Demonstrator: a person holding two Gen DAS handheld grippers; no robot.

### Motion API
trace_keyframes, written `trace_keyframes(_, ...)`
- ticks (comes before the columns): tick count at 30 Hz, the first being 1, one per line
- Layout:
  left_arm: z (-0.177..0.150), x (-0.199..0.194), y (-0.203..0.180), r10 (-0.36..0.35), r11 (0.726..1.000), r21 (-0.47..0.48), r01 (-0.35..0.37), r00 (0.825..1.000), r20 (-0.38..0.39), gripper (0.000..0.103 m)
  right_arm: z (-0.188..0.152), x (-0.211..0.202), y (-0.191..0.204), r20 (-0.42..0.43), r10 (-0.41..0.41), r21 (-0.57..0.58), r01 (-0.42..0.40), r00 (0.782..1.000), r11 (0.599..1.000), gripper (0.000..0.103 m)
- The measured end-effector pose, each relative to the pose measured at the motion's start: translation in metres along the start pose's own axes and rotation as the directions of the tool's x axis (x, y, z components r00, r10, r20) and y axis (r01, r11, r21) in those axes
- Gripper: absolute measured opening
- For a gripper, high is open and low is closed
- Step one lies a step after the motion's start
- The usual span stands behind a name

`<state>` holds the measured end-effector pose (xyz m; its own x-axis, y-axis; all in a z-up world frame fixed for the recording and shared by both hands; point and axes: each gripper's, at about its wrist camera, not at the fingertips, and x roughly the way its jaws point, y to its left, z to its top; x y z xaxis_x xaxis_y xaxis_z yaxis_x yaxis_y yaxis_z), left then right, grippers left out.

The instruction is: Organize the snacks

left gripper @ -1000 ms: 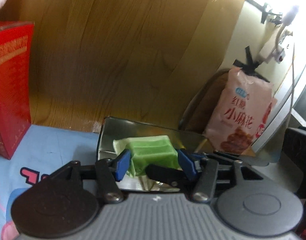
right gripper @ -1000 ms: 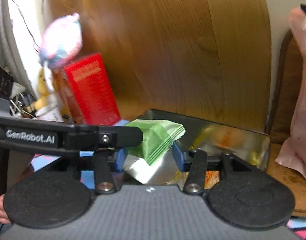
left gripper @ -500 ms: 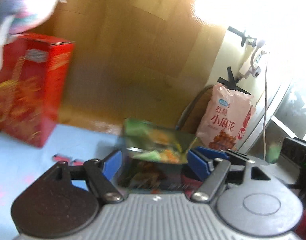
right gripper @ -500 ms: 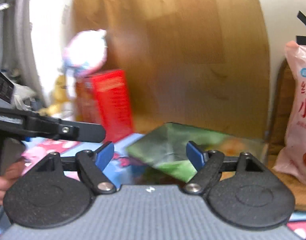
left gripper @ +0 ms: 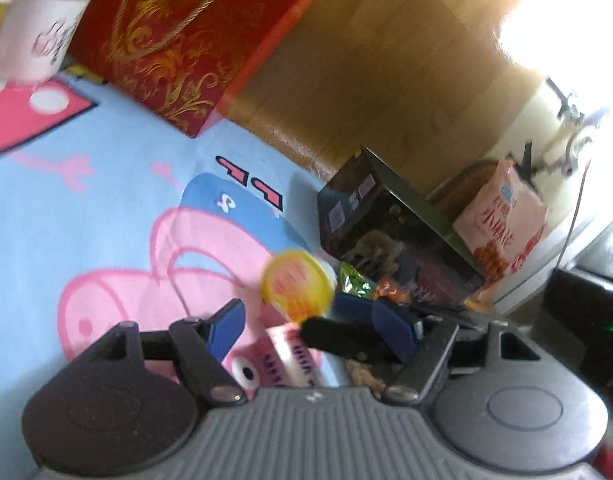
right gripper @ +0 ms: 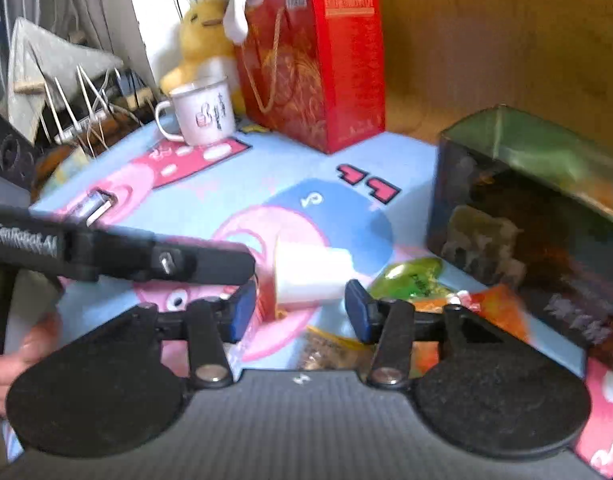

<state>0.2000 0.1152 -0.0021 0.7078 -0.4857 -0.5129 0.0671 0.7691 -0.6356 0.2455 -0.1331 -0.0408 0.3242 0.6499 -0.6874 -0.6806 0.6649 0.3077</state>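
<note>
Right claw (right gripper: 298,306), closing, over cartoon-pig cloth (right gripper: 226,184); wood panel (right gripper: 486,32) behind.

Right tongs (right gripper: 298,306) closing, white cup (right gripper: 310,276) lying on its side between blue pads, no contact visible. Dark tin box (right gripper: 526,208) right of cup. Green packet (right gripper: 410,280) between cup and box. Red gift bag (right gripper: 318,64) behind cup.

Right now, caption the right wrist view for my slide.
Right gripper closing around a white cup lying on the cartoon cloth, beside a dark snack box.
</note>
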Motion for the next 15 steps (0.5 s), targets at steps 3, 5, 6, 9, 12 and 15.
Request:
trace_keyframes(3, -0.006, -0.012, 0.005, -0.036, 0.999, -0.031, 0.037, 0.999, 0.014, 0.072, -0.003, -0.004, 0.001, -0.006, 0.05, 0.042, -0.05, 0.999, 0.998, 0.043)
trace_keyframes(5, -0.01, -0.022, 0.005, -0.041, 0.999, -0.019, 0.041, 0.999, 0.025, 0.071, -0.006, -0.004, 0.01, -0.027, 0.112, 0.044, -0.11, 0.993, 0.993, 0.044)
trace_keyframes(6, -0.012, -0.027, 0.005, -0.048, 0.999, -0.015, 0.048, 0.998, 0.03, 0.071, -0.009, -0.002, 0.021, -0.04, 0.13, 0.027, -0.129, 0.991, 0.991, 0.044)
trace_keyframes(9, -0.015, -0.042, 0.01, -0.041, 0.999, -0.015, 0.042, 0.997, 0.06, 0.071, -0.02, -0.004, 0.058, -0.079, 0.109, -0.147, -0.12, 0.991, 0.982, 0.047)
trace_keyframes(12, -0.008, -0.051, 0.017, -0.024, 0.999, -0.025, 0.027, 0.996, 0.085, 0.071, -0.026, -0.013, 0.076, -0.058, 0.073, -0.24, -0.085, 0.996, 0.967, 0.046)
trace_keyframes(15, 0.009, -0.051, 0.02, -0.016, 0.999, -0.039, 0.02, 0.994, 0.111, 0.071, -0.013, -0.019, 0.061, 0.02, -0.001, -0.166, 0.005, 1.0, 0.986, 0.05)
